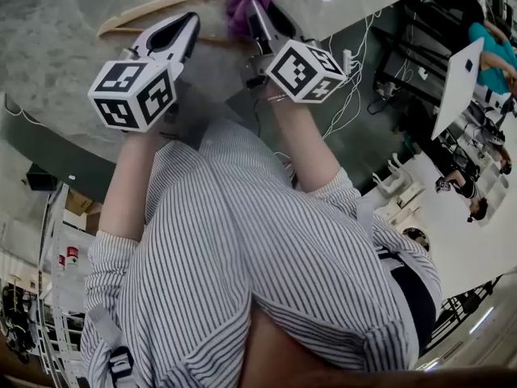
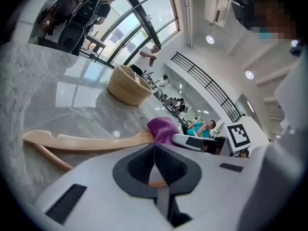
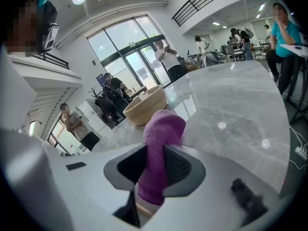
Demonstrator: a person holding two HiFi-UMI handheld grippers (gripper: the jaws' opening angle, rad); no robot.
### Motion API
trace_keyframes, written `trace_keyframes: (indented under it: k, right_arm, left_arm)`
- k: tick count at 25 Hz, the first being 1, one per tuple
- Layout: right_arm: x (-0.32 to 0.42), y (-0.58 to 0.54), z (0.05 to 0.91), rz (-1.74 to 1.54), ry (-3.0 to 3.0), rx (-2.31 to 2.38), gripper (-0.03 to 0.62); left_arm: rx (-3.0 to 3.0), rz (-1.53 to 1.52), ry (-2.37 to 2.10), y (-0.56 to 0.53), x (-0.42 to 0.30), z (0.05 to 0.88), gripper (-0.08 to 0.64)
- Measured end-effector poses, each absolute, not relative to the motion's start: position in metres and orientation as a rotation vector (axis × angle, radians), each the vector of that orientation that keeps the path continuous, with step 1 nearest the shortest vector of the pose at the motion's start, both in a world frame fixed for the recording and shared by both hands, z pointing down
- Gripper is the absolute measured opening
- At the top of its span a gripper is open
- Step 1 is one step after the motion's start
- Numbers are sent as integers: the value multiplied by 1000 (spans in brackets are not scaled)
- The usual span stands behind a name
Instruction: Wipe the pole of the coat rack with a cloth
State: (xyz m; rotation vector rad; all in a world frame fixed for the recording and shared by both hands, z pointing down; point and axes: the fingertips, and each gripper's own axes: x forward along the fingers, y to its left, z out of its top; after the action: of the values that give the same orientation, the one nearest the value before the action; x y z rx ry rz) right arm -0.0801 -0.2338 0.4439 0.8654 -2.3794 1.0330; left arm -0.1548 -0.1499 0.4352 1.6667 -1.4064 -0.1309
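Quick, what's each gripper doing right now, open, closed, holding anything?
Left gripper: closed, jaws together, nothing gripped.
Right gripper: closed on the purple cloth.

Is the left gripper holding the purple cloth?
No, the right gripper clamps the purple cloth; the left gripper is shut without it.

The room is bright. Daylight comes through big windows [image 3: 126,47], and round lamps [image 2: 210,39] shine overhead. The shiny table [image 3: 240,100] shows small white glare spots. Every picture bends at its edges, and both gripper views have dark corners. The left hand-held gripper [image 2: 155,149] looks soft up close.
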Motion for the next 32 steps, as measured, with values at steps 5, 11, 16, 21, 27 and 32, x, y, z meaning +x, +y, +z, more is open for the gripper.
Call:
trace_keyframes:
  k: [5,11,16,21,27,32]
  right_arm:
    - [-94,-238,444,1004,-2388,849,106]
    - [-102,-240,447,1010,-2388,828,106]
    - [-111,-232,449,1002,-2380,791,106]
    - [-119,-213,451,1010,-2374,747,106]
    - [-129,-202,451,1004,-2380,687,106]
    - [-143,-189,450,992,-2384,636,106]
  left_arm:
    - [1643,-151,-1424,-147,-166,437,15]
    - [1628,-159,-1435,-151,-170,439,15]
    - [1615,-181,-1462,-145,-182,440,15]
    - [1594,-193,-1490,-133,-193,440,15]
    - [1555,-207,-1527,-124,-205,443,15]
    - [1539,-225,-1543,-115,-212,443,15]
